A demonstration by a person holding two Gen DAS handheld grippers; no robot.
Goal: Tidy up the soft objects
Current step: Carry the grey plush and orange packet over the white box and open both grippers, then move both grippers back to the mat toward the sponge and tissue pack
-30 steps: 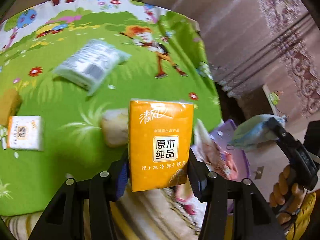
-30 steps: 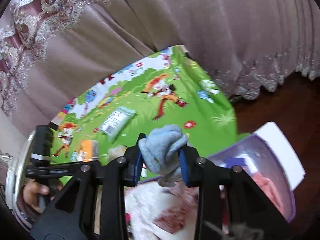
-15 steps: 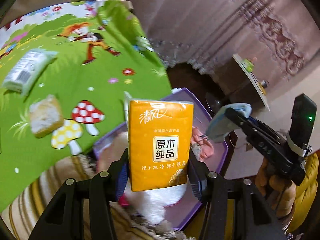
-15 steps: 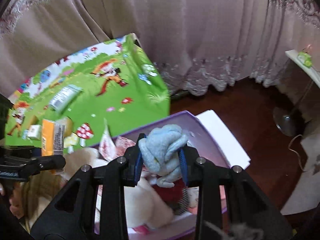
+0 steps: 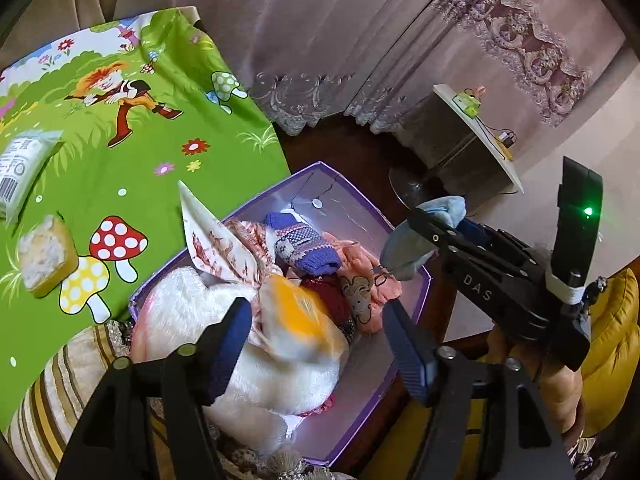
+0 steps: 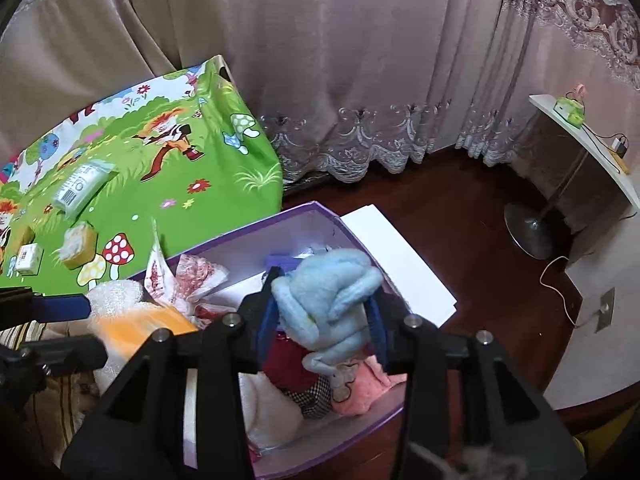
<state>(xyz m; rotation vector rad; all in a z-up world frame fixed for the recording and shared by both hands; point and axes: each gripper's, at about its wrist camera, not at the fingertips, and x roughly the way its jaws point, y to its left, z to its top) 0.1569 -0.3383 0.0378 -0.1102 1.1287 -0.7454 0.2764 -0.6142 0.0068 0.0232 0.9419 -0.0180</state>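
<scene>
The left gripper (image 5: pixel 316 344) is opening, dropping the orange tissue pack (image 5: pixel 298 314) below it into the purple box (image 5: pixel 404 360); the right gripper (image 6: pixel 322 316) is loosening around the blue plush (image 6: pixel 324 300), which is next.

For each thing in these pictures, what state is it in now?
Left claw: opening, nothing between the pads.
Orange tissue pack: released, blurred, over the box.
Right claw: opening, blue cloth between the pads.
Purple box: open, holding soft things.
Sponge: lying on the green mat.
</scene>
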